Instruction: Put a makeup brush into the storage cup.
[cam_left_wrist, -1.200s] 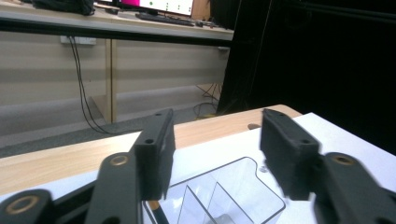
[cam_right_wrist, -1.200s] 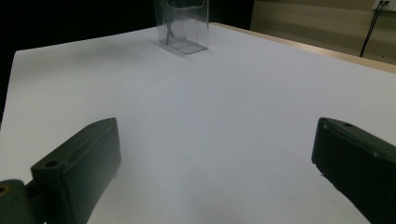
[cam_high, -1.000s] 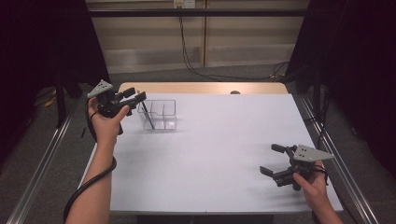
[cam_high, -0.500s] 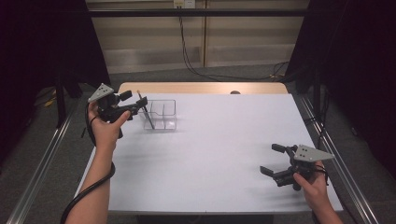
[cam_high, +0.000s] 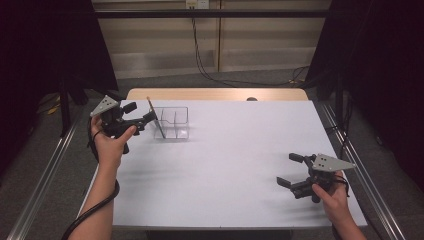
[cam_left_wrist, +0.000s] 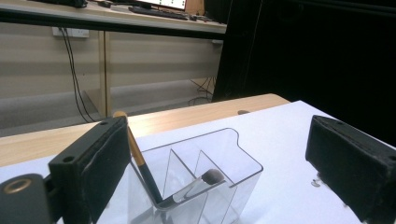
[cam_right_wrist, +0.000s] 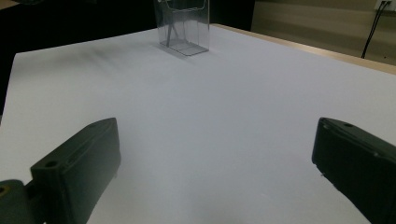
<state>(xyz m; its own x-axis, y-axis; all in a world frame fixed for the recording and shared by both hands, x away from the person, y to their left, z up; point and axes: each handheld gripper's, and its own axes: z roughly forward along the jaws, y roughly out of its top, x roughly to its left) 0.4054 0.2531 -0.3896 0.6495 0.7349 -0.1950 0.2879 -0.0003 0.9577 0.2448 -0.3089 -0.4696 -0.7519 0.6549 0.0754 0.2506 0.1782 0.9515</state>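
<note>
A clear divided holder (cam_high: 176, 123) stands at the table's far left. A thin brush (cam_high: 155, 120) with a black shaft and gold-brown end leans in its left compartment, top tilted left. In the left gripper view the brush (cam_left_wrist: 140, 163) stands in the holder (cam_left_wrist: 233, 154) close beside one pad (cam_left_wrist: 105, 168), apart from the other. A silvery piece with a grey rounded tip (cam_left_wrist: 211, 177) lies inside at the bottom. My left gripper (cam_high: 141, 113) (cam_left_wrist: 219, 140) has just been opening and stands open around the brush. My right gripper (cam_high: 286, 169) (cam_right_wrist: 215, 140) is open and holds nothing, low over the table's near right.
The white table top (cam_high: 230, 160) has a wooden strip (cam_high: 215, 94) along its far edge. Metal rails (cam_high: 45, 175) run down both sides. Cables hang against the back wall. Far off in the right gripper view, the holder (cam_right_wrist: 183, 28) stands at the top.
The left jaws have spread and released the brush, which now leans in the holder on its own. The left hand has drawn slightly left. The right hand has stayed put.
</note>
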